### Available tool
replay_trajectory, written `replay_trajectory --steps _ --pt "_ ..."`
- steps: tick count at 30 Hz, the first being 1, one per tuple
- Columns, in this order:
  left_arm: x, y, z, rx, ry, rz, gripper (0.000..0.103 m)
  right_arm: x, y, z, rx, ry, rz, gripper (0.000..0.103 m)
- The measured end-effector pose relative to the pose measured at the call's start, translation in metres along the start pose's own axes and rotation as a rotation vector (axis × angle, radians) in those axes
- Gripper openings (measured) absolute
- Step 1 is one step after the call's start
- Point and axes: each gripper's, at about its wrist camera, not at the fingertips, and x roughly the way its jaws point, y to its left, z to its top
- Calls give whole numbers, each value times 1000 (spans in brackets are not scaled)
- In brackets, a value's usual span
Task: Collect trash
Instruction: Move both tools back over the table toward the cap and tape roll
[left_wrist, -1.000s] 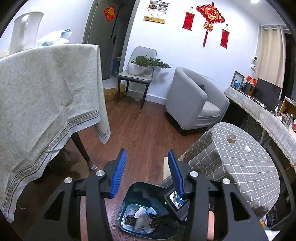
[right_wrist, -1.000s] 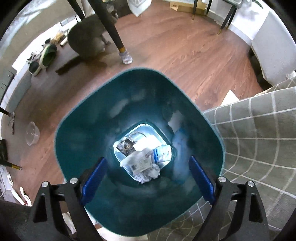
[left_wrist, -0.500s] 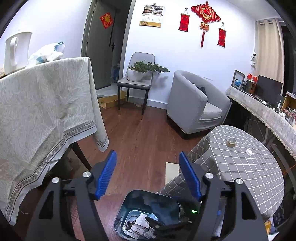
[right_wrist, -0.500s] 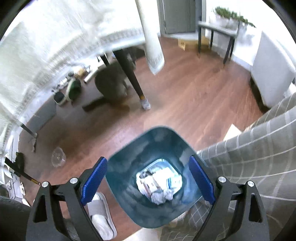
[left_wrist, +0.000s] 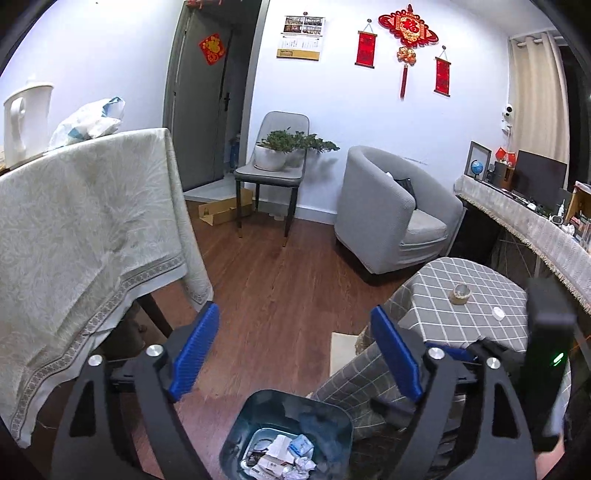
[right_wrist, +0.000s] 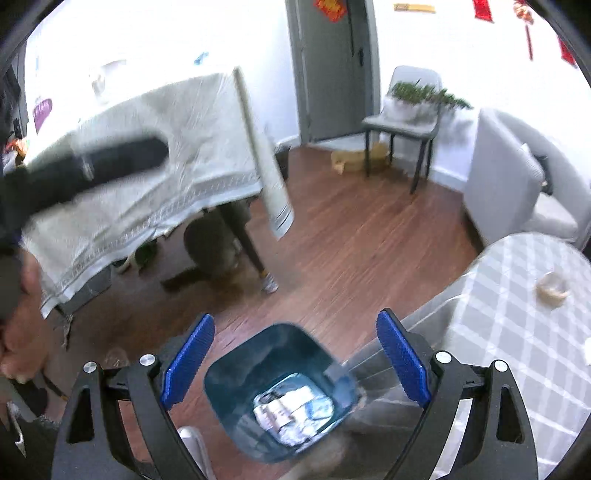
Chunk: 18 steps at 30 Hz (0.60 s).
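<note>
The trash (left_wrist: 280, 456) in the bin (left_wrist: 236, 435) is too jumbled to identify, the bin's base cropped.

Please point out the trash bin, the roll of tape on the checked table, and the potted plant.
trash bin (right_wrist: 236, 373): right wrist view, inner left wall.
roll of tape (left_wrist: 461, 293): left wrist view, top rim.
potted plant (left_wrist: 270, 158): left wrist view, white pot.

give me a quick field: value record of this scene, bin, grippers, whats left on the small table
bin: teal trash bin on the wood floor beside the checked table
bin contents: crumpled paper and wrappers
left gripper: open, empty, above the bin
right gripper: open, empty, above the bin
on checked table: tape roll, small white cap
</note>
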Motion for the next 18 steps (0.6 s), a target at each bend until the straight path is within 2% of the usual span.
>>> replay_trajectory --steps 3,13,18 --pt "5 -13 1 15 9 -24 95 -14 -20 2 11 -25 -41 90" --pt "35 -60 1 49 46 -80 98 -35 -97 -7 97 -26 -153 92" --pt "55 -86 -1 111 41 -29 98 -41 -127 -12 111 -13 -204 94"
